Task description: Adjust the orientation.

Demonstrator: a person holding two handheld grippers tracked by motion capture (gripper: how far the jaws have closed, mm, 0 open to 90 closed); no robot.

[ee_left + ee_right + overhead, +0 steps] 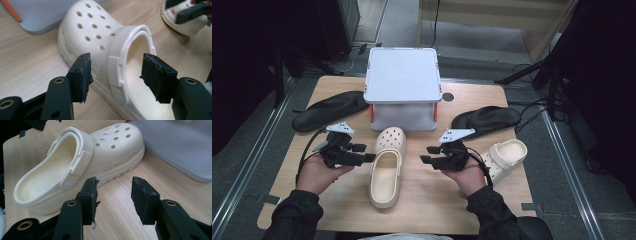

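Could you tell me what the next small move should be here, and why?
Probably reach the right gripper over to the second clog at the table's right edge. The middle clog already rests flat on the table with its toe towards the white stand, both grippers flank it with open, empty jaws, left gripper included, and the second clog lies askew.

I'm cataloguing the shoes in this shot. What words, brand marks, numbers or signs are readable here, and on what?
None can be read.
Centre clog: strap rivet shows a plain disc, with no legible logo.
Right clog: nothing legible.
Black insoles: no visible print.
Grey box: no visible label.
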